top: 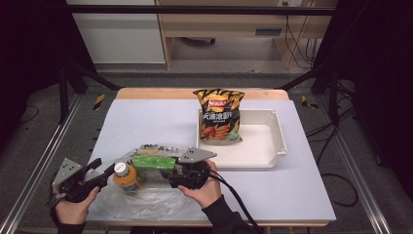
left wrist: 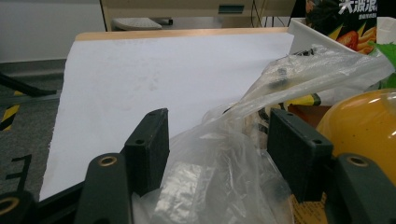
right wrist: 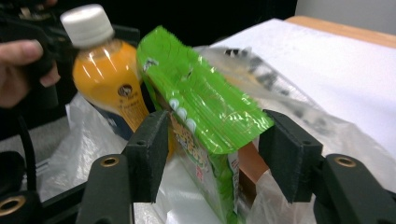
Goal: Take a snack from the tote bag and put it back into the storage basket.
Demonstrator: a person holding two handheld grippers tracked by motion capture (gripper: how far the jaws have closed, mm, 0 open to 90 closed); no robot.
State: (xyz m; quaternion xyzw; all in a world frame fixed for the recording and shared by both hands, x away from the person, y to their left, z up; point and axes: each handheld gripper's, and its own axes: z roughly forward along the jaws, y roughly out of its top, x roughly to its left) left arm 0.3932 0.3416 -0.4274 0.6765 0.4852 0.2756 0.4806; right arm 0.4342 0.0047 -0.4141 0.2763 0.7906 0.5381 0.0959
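The green snack packet (right wrist: 205, 121) stands on edge in the clear plastic bag (top: 146, 197) at the near edge of the table (top: 146, 122), touching the orange juice bottle (top: 126, 176) on its left. The right gripper (top: 168, 175) straddles the packet's end, jaws apart, pads not pressing it. The left gripper (top: 104, 173) sits just left of the bottle, jaws apart with loose bag film between them. Farther back, a chip bag (top: 219, 116) leans in a white tray (top: 265, 141).
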